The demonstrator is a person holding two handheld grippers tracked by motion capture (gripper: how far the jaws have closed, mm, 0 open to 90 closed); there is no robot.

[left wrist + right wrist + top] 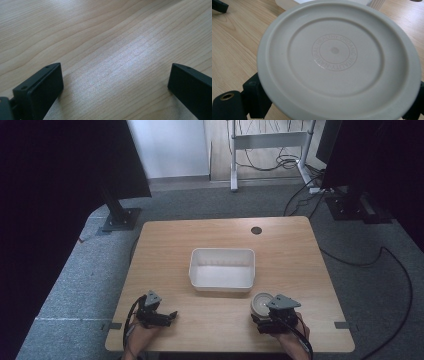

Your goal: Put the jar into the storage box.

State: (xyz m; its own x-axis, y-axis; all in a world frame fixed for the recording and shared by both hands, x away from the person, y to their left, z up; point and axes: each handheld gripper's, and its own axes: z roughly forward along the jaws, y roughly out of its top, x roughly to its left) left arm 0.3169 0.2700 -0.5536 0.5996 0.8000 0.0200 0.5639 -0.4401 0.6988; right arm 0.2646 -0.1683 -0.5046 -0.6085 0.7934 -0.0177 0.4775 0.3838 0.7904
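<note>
1. Wooden counter [220, 240] w/ light grain, seen from above; grey carpet around it, a small dark round hole [256, 230] near its far edge.
2. White rectangular bin [222, 269] at counter centre, open top, inside looks bare.
3. Round pale-grey lid [337, 60] near the right front of the counter, just in front of the bin's near-right corner. Raised rings on top, embossed lettering round a centre dot.
4. Right gripper [275, 316] at near right, held by a hand; jaws sit either side of the lid's rim, closed on it.
5. Left gripper [156, 314] at near left, well apart from bin & lid. Jaws spread wide over bare wood, nothing between them.
</note>
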